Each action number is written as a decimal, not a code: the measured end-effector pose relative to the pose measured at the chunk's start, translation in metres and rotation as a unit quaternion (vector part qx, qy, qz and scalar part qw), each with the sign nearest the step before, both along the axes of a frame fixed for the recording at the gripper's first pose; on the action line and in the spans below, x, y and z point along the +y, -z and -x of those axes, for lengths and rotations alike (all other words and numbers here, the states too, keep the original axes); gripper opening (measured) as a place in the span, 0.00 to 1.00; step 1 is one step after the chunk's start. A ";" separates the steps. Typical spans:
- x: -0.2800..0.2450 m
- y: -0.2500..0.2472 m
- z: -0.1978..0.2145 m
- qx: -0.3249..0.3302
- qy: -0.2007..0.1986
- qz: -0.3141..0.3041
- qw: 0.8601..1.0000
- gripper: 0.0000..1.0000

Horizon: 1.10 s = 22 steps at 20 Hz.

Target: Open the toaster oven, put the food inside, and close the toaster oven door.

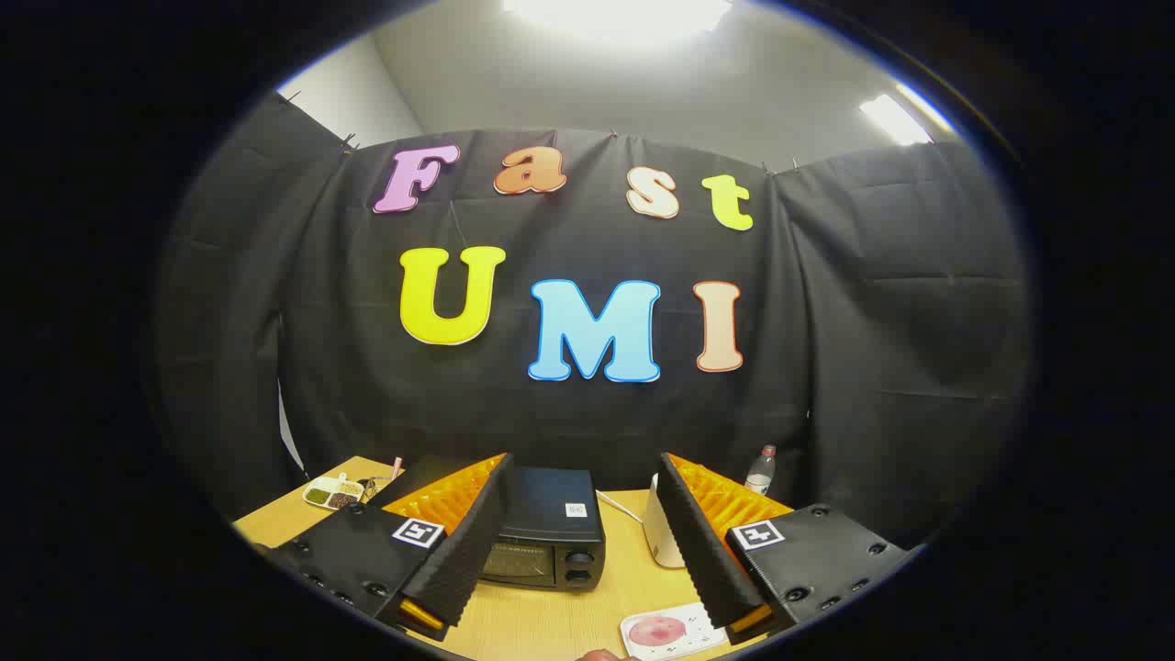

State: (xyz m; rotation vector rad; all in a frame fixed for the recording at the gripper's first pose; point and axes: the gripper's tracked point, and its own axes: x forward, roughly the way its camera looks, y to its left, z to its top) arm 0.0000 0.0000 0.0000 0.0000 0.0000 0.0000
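Wooden table (542,624): black toaster oven (549,528) door closed, beyond tool (580,551), fingers apart, empty

Setting: recording booth, staged for household tasks.
Walls: black cloth drape (881,349) pinned along its top edge.
Surface: light wooden tabletop (542,620).
Props: black boxy toaster oven (551,537), clear plastic bottle (760,470).
Lighting: bright ceiling panels (615,14).

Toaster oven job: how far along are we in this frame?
Done: nothing visible. The toaster oven sits on the wooden table with its door looking shut. In hand: nothing; the hand-held gripper is open and empty, with the oven just ahead between its fingers. Left: open the door, load the food on the white plate near the right finger, then close the door.
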 end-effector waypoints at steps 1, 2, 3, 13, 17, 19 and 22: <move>-0.001 0.001 0.001 0.002 0.003 -0.001 1.000 0.98; -0.003 0.002 0.003 0.003 0.008 0.001 1.000 0.98; -0.002 0.003 0.005 0.004 0.011 0.003 1.000 0.98; 0.008 0.000 0.016 0.000 0.008 0.005 1.000 0.98; 0.011 0.003 0.013 0.007 0.005 0.002 1.000 0.98; 0.014 0.004 0.011 0.010 0.003 -0.001 1.000 0.98; 0.019 0.005 0.006 0.017 0.001 0.001 1.000 0.98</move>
